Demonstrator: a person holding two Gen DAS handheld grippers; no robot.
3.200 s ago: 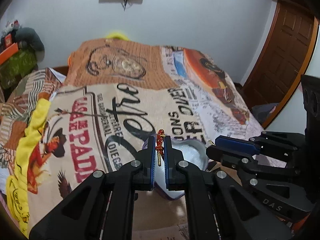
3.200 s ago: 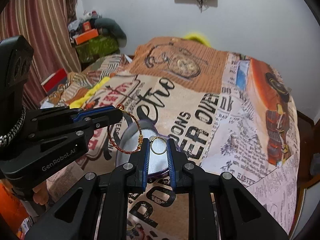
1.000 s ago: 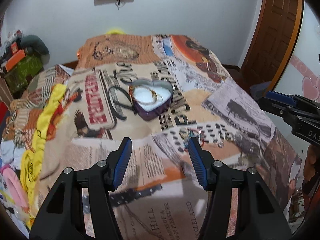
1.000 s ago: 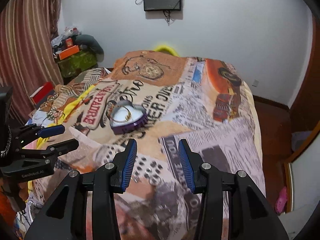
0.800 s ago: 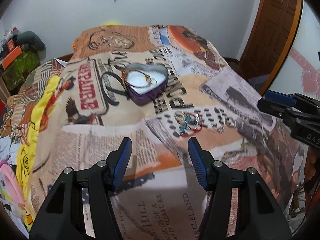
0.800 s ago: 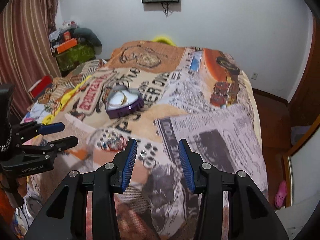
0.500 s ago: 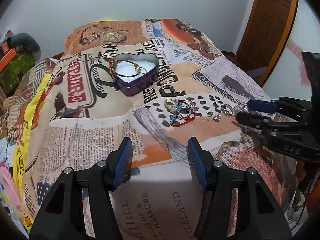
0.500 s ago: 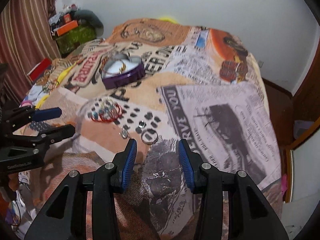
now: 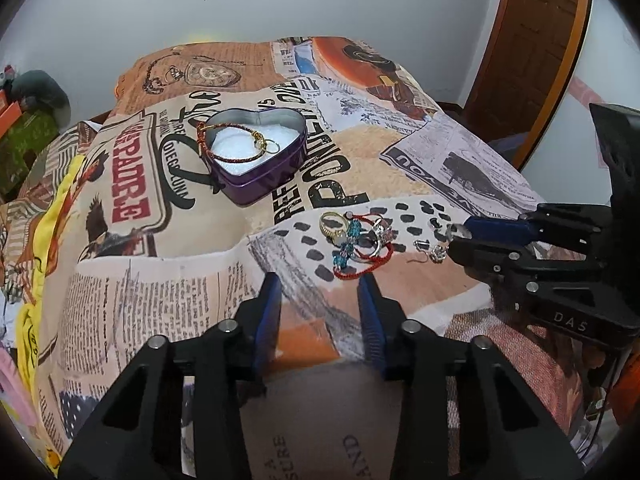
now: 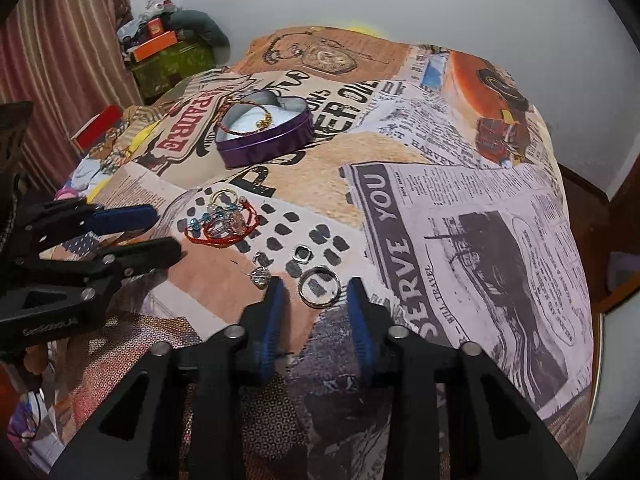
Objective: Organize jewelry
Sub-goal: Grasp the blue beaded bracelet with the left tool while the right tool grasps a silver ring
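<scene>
Your left gripper (image 9: 320,284) hangs over the bed cover (image 9: 160,280). Its jaws are closing and nothing is between them yet. Just past its tips lies a red cord bracelet (image 9: 362,258) with blue beads, tangled up with some rings. A gold ring (image 9: 333,224) sits at the far side of that pile.

Your right gripper (image 10: 314,290) is low over the cover too. Its jaws are closing, and a big silver ring (image 10: 319,287) lies flat on the cover between the tips. The pads do not touch it. Just past it sit a small square ring (image 10: 302,254) and a silver earring (image 10: 259,276).

Farther back is the purple heart tin (image 9: 260,156), open on the cover. A twisted gold and red bangle (image 9: 230,138) leans on its rim, with a small gold ring inside.
</scene>
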